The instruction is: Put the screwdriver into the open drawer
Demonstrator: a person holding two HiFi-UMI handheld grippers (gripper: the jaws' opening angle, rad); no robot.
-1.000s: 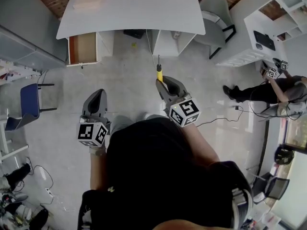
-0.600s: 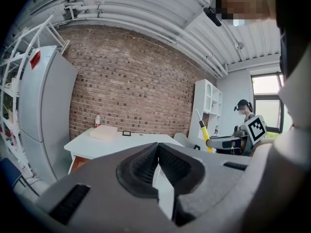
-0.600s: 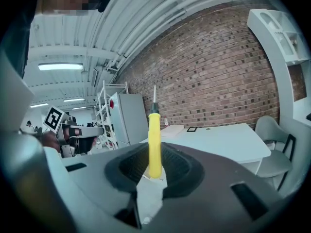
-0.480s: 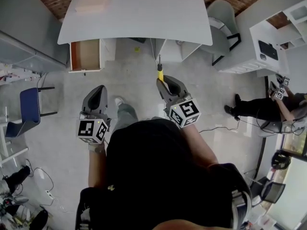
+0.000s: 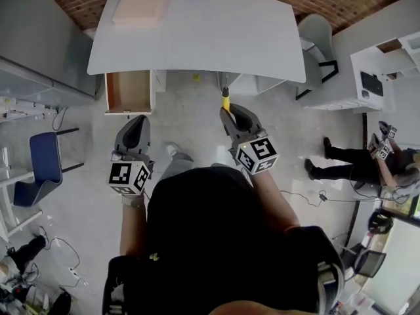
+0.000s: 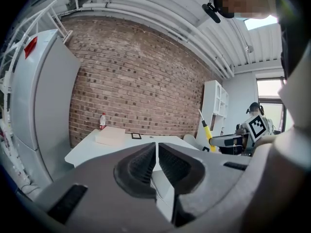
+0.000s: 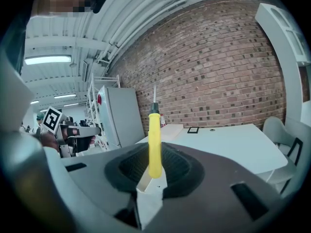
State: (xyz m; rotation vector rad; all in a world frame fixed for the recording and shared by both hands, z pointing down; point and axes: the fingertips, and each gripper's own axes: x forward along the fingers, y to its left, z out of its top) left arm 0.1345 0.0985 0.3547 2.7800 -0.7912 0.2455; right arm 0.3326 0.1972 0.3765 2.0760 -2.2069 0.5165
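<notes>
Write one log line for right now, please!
right tongs: shut on screwdriver | left tongs: shut, empty | drawer: open, under desk | step: screwdriver not yet in drawer

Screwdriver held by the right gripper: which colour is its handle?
Yellow: the screwdriver handle shows best in the right gripper view.

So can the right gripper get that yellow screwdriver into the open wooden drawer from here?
Probably, after moving closer. The right gripper, shut on the yellow-handled screwdriver, is off to one side of the open wooden drawer; only bare floor lies between, and the drawer's top is uncovered.
</notes>
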